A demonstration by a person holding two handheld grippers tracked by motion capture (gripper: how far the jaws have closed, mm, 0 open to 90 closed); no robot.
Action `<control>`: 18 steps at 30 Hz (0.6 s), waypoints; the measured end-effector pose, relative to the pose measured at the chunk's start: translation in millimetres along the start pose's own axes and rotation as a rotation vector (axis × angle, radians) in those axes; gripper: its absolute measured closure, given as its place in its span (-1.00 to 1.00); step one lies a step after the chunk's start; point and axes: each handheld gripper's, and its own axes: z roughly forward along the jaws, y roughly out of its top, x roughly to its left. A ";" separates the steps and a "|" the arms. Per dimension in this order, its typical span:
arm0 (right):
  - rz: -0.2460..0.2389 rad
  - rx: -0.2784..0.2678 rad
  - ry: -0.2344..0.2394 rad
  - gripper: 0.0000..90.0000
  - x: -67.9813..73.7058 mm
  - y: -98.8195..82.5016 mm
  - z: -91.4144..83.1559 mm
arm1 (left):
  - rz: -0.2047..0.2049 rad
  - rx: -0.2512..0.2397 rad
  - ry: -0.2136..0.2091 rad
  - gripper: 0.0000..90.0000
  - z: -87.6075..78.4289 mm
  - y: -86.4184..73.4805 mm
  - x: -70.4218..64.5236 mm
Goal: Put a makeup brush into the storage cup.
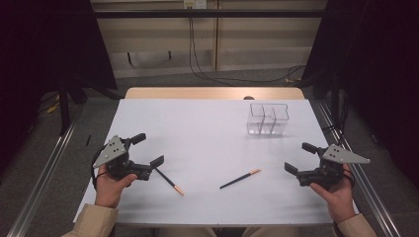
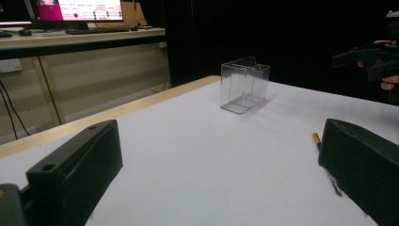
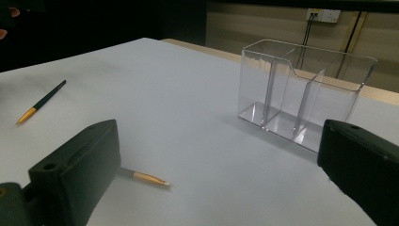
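Observation:
Two dark pens with orange ends lie on the white table (image 1: 207, 123). The left pen (image 1: 168, 181) starts just under the lower jaw of my left gripper (image 1: 148, 149), which stands open and empty. In the left gripper view this pen's orange end (image 2: 316, 138) shows beside the right jaw. The right pen (image 1: 240, 178) lies left of my right gripper (image 1: 300, 157), also open with nothing between its jaws. Its orange end (image 3: 147, 178) pokes out from behind the left jaw in the right gripper view, and the other pen (image 3: 41, 102) lies farther off.
A clear plastic organizer (image 1: 267, 119) with several compartments stands upright at the table's back right, also seen as the organizer (image 2: 244, 84) and the organizer (image 3: 301, 89). A wooden strip (image 1: 212, 93) borders the far edge. Metal rails (image 1: 44, 168) run along both sides.

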 end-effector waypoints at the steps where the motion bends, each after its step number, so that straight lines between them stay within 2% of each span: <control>1: -0.001 0.000 0.000 -1.00 0.1 -0.1 0.0 | 0.004 0.009 0.000 -1.00 1.2 -0.1 0.6; 12: -0.001 0.002 0.002 -1.00 0.1 -0.1 -0.1 | 0.000 0.018 -0.013 -1.00 8.8 0.7 1.1; 14: 0.000 0.004 0.005 -1.00 0.4 -0.6 0.3 | 0.014 0.035 -0.014 -1.00 10.9 1.0 2.0; 15: 0.000 0.004 0.005 -1.00 0.4 -0.6 0.0 | -0.003 0.045 -0.013 -1.00 14.3 0.7 2.1; 18: -0.002 0.002 0.004 -1.00 0.4 -0.4 -0.4 | -0.003 0.063 -0.015 -1.00 16.8 0.3 3.5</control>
